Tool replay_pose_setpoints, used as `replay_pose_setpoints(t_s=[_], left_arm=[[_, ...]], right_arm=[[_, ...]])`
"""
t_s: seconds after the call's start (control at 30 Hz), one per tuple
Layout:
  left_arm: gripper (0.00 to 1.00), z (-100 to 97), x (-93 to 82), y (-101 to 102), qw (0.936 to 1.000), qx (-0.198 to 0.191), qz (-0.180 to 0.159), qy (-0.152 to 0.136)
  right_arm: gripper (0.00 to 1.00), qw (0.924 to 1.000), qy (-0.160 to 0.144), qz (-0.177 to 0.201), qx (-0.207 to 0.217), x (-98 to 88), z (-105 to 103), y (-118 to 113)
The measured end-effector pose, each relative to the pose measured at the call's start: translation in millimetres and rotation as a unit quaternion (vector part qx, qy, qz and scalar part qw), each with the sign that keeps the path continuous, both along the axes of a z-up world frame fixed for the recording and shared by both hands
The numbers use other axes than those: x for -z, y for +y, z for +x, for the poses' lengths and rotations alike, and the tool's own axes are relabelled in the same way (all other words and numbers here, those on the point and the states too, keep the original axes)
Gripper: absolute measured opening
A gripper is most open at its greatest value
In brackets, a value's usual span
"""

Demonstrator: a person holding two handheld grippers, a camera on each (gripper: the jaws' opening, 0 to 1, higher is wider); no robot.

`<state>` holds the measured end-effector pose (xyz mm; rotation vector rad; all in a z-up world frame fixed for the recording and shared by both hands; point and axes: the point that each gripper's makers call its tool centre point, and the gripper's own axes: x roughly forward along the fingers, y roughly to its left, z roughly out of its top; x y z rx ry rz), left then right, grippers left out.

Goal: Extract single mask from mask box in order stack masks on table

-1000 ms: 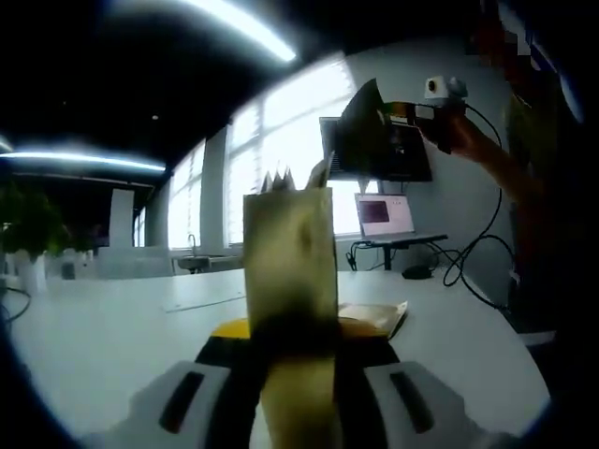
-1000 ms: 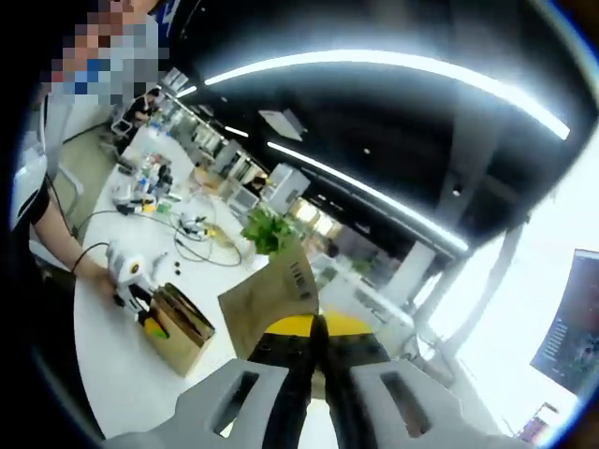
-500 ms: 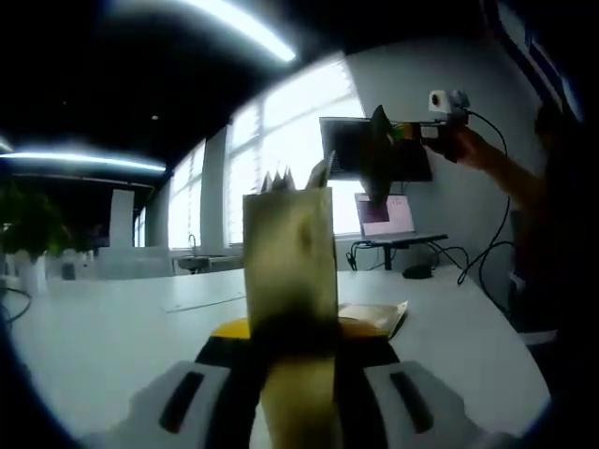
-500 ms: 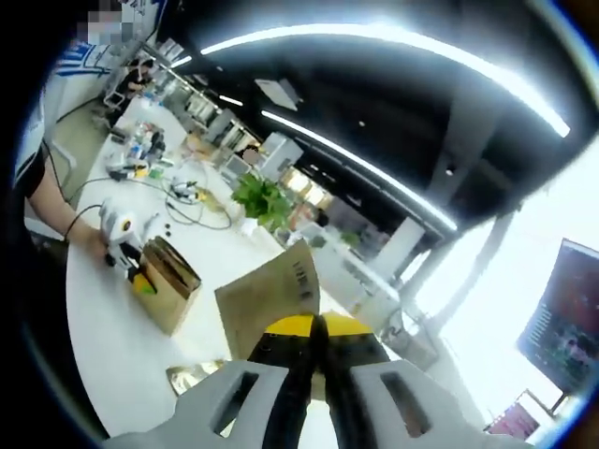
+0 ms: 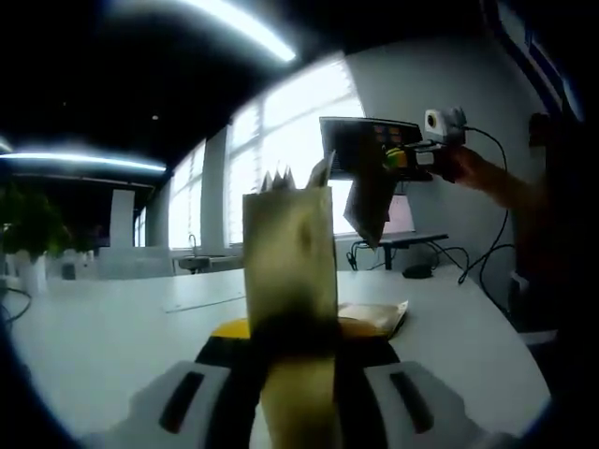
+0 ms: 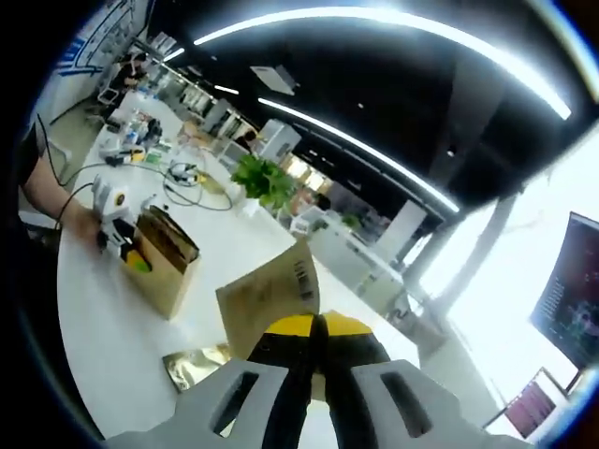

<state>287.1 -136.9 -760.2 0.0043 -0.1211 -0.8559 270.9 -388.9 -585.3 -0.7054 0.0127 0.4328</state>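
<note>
two grippers share the work. the left gripper [image 5: 298,374] is clenched on the mask box [image 5: 289,265], keeping it upright on the white table [image 5: 112,327] so it stays put while a packet is drawn out. the right gripper [image 6: 316,360], jaws pressed together, grasps one wrapped mask [image 6: 269,297] by its edge, lifted clear above the mask box [image 6: 167,260]. beyond the box lies a small mask stack [image 5: 374,316], probably the drop spot; the carried mask likely goes there next.
</note>
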Motion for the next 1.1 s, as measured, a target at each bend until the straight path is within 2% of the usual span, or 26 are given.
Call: replay_pose_setpoints(t_s=[0.2, 0.6, 1.1], left_arm=[[0.32, -0.3, 1.3, 0, 1.0, 0.0, 0.0, 0.001], [0.32, -0.7, 3.1, 2, 1.0, 0.001, 0.0, 0.001], [0.32, 0.7, 4.8, 2, 1.0, 0.001, -0.001, 0.002]], right_arm=[[0.0, 0.9999, 0.01, 0.005, 0.003, 18.6, 8, 2], [0.0, 0.9994, 0.02, -0.017, 0.021, 53.0, 27, 5], [0.0, 0.9978, 0.027, -0.048, 0.036, 79.5, 54, 10]])
